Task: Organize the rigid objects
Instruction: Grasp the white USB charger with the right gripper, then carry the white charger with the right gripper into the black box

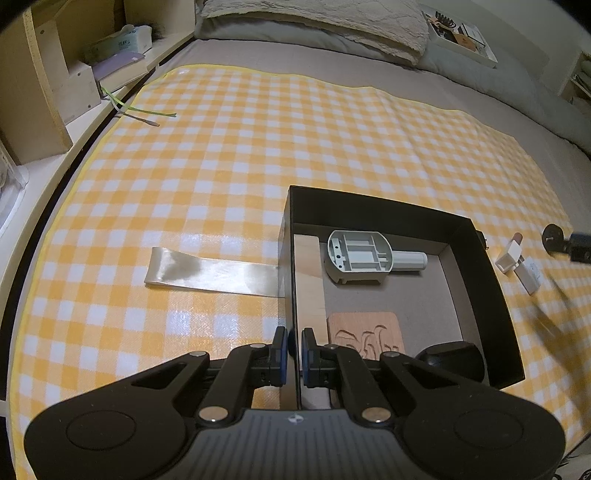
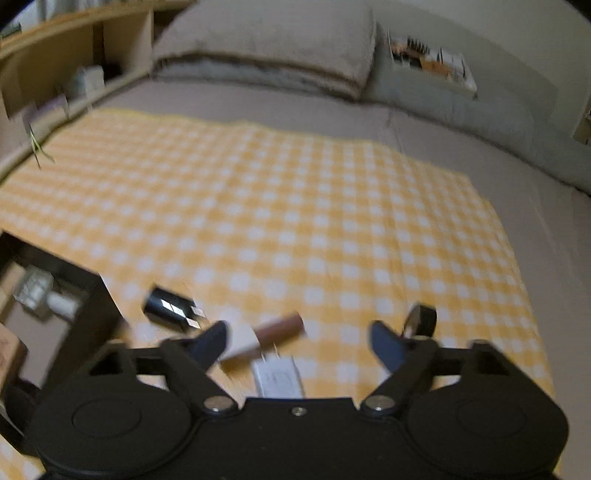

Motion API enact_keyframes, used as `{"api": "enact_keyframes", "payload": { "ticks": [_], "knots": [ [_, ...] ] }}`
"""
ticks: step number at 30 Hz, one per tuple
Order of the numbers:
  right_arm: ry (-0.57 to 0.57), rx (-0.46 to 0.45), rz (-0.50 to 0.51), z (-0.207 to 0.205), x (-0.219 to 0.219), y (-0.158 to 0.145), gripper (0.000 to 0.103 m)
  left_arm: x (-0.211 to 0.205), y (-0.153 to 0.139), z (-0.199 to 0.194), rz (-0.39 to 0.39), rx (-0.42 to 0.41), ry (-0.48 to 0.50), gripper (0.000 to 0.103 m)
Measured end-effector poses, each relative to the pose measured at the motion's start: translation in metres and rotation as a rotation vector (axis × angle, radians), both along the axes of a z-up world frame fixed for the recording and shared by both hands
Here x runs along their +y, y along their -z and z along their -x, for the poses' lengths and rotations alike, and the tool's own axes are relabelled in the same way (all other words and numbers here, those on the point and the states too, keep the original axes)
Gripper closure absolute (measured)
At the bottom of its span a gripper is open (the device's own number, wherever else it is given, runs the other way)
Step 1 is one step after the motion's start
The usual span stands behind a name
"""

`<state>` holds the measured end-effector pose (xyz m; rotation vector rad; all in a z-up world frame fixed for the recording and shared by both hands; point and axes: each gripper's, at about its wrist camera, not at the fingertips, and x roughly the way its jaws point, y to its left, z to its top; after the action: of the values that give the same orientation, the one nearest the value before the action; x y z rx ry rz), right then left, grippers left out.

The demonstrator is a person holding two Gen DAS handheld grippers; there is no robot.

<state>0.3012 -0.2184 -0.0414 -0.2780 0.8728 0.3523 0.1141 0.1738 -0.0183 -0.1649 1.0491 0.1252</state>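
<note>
An open black box (image 1: 476, 258) lies on the yellow checked cloth (image 1: 258, 147). My left gripper (image 1: 294, 345) is shut on the box's left wall, near its front corner. Inside the box are a grey plastic part (image 1: 362, 258), a carved wooden coaster (image 1: 365, 332), a pale wooden strip (image 1: 308, 273) and a black knob (image 1: 454, 360). To the right of the box, my right gripper (image 2: 299, 334) stands open over a brown lipstick (image 2: 280, 328) and a white adapter (image 2: 279, 376), touching neither. A black plug-like piece (image 2: 170, 308) sits by the box's corner. A black ring (image 2: 423, 319) lies beside the right finger.
A strip of clear tape (image 1: 214, 271) runs from the box's left wall across the cloth. The cloth covers a grey bed with a pillow (image 1: 314, 22) at the far end. Wooden shelves (image 1: 55, 74) line the left side, with thin cables (image 1: 144, 114) trailing onto the cloth.
</note>
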Motion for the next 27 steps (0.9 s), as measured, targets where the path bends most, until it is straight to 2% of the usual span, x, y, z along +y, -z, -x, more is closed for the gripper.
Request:
{"api": "enact_keyframes", "payload": {
  "ticks": [1, 3, 10, 20, 23, 24, 27],
  "knots": [
    [0.001, 0.019, 0.015, -0.001, 0.001, 0.004, 0.037, 0.001, 0.0, 0.0, 0.003, 0.001, -0.002, 0.095],
    [-0.01, 0.046, 0.04, -0.002, 0.001, 0.012, 0.04, 0.002, 0.0, 0.0, 0.014, 0.002, -0.008, 0.095],
    [-0.066, 0.132, 0.113, -0.004, 0.012, 0.04, 0.049, 0.005, -0.001, 0.0, 0.024, 0.002, 0.004, 0.095],
    [-0.152, 0.166, 0.174, -0.005, 0.04, 0.06, 0.05, 0.008, -0.001, 0.001, 0.043, 0.002, 0.004, 0.095],
    [-0.156, 0.157, 0.197, -0.005, 0.043, 0.063, 0.058, 0.007, -0.001, 0.001, 0.044, 0.002, 0.005, 0.095],
    [-0.153, 0.153, 0.203, -0.006, 0.043, 0.063, 0.065, 0.007, 0.0, 0.002, 0.044, 0.001, 0.005, 0.095],
    [-0.151, 0.159, 0.193, -0.007, 0.04, 0.061, 0.065, 0.006, -0.001, 0.001, 0.037, 0.001, 0.008, 0.095]
  ]
}}
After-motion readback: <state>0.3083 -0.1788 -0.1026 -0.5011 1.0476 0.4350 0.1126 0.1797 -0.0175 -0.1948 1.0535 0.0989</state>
